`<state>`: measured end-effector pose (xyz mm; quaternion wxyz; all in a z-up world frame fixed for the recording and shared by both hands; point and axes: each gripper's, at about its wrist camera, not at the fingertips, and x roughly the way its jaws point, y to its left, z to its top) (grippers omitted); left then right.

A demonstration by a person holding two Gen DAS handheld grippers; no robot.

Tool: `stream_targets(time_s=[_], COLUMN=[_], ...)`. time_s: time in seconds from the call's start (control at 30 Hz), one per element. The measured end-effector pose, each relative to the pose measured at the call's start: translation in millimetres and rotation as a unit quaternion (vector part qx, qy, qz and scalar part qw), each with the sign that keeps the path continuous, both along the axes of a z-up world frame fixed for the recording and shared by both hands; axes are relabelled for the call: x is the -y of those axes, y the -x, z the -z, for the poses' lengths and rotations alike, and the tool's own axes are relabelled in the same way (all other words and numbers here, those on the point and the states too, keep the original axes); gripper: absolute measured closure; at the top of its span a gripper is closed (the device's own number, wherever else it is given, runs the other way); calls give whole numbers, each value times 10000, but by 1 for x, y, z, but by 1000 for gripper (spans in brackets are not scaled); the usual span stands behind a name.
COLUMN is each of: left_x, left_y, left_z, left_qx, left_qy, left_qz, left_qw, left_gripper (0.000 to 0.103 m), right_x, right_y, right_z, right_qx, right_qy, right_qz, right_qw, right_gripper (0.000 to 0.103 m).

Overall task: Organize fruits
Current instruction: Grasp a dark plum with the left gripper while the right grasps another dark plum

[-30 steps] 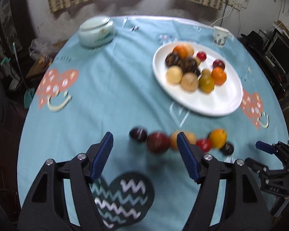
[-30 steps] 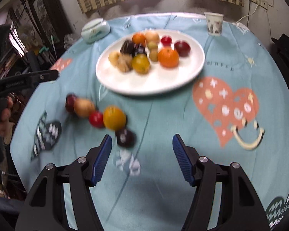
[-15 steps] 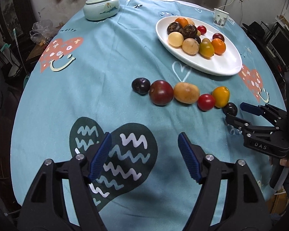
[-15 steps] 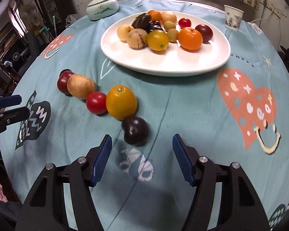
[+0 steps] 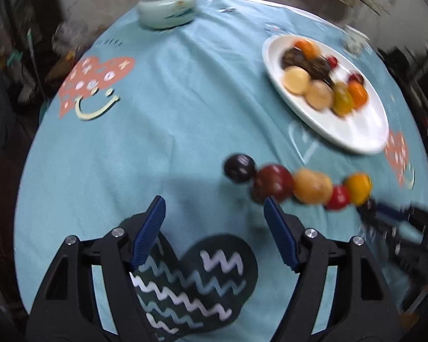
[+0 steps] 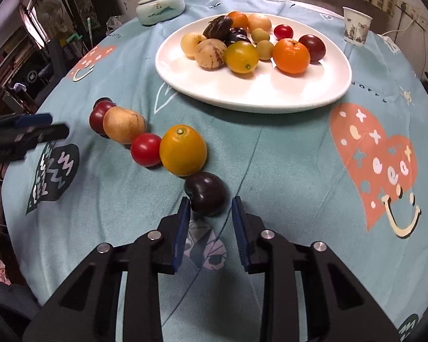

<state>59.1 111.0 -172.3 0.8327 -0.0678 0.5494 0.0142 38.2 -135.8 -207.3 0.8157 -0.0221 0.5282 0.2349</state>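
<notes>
Right wrist view: we find the right gripper (image 6: 209,203) low in the centre of the frame, its two blue-padded fingers (image 6: 182,233) narrowed around a dark plum (image 6: 207,193).
Right grip: the plum sits between the fingertips; the left pad looks to touch it, a thin gap seems to remain on the right, so we cannot tell whether it is clamped.
Fruit row: from the plum the line runs up and left on the tablecloth (image 6: 285,171), namely a yellow-orange fruit (image 6: 183,150), a small red tomato (image 6: 145,149), a tan fruit (image 6: 124,124) and a dark red fruit (image 6: 100,115), each touching the next.
Plate: a white plate (image 6: 271,94) in the upper centre holds a cluster of fruit, among them an orange (image 6: 291,55) and a yellow tomato (image 6: 241,57).
Background: a pale green lidded dish (image 6: 160,7) stands at upper left, a paper cup (image 6: 356,26) at upper right.
Left wrist view: blurred; the left gripper (image 5: 214,208) is at the bottom of the frame with its fingers spread wide and nothing between them, over bare cloth.
Left position: its right fingertip lies just below the dark red fruit (image 5: 274,182); the row stretches to the right of it.
</notes>
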Motion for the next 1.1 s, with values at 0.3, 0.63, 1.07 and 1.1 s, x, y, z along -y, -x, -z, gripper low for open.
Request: stream_targets(time_s=[0.3,0.63,1.07,1.1], left_x=[-2,4,-37,-38], left_y=[-57,-64,-4,3], left_z=[21,27,3,2], left_qx=[-555,-760,-525,-535], left_qy=[444,764,1221,1216], left_qz=[-408,-322,-697,-658], left_qw=[9966,9936,9887,9890], left_gripper=[31,74,75,74], right_x=[-10,5,-15,-18], right_y=[4,2,4,3], right_z=[-6,-14,-6,-3], right_qx=[58,-68,276,287], right_qy=[16,-271,269,342], right_qz=[-62,321,-94,-127], right_qw=[10000,9991,9992,9989], right_gripper=[72,43,43,43])
